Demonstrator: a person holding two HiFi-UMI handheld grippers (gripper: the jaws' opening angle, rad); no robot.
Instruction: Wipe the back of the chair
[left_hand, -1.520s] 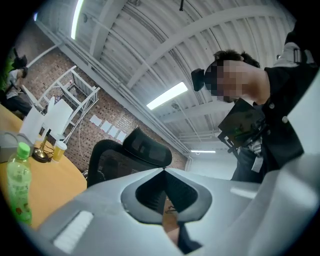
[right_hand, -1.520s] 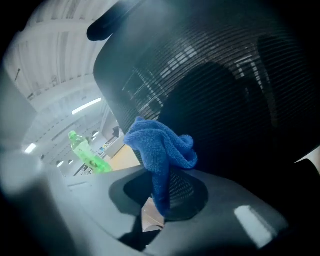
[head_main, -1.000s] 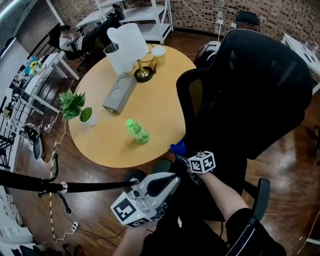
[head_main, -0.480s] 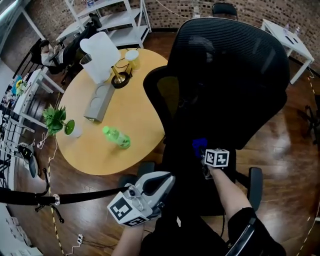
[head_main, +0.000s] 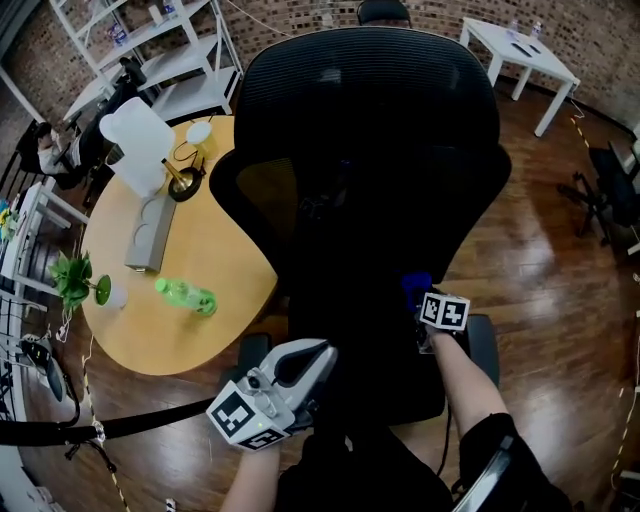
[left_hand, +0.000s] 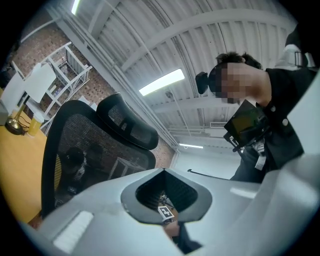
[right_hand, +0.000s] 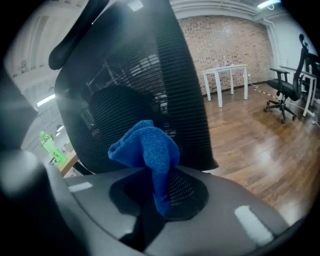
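Observation:
A black mesh office chair (head_main: 370, 150) fills the middle of the head view, its back turned to me. My right gripper (head_main: 428, 300) is shut on a bunched blue cloth (head_main: 414, 285) and sits low against the chair's back, right of centre. In the right gripper view the blue cloth (right_hand: 147, 145) sticks up out of the right gripper (right_hand: 152, 175), close to the mesh of the chair (right_hand: 140, 75). My left gripper (head_main: 300, 362) hangs lower left, off the chair, shut with nothing in it. In the left gripper view the chair (left_hand: 95, 150) stands off to the left gripper's (left_hand: 163, 171) left.
A round wooden table (head_main: 230, 250) stands left of the chair with a green bottle (head_main: 186, 296), a small plant (head_main: 78, 282), a grey box (head_main: 150, 232) and a white lamp (head_main: 140, 145). A white table (head_main: 515, 45) and another chair (head_main: 610, 180) stand on the wooden floor at right.
The chair now sits centred in the head view. My right gripper with the cloth has moved from the chair's left edge to the lower back, right of centre. The left gripper has barely moved.

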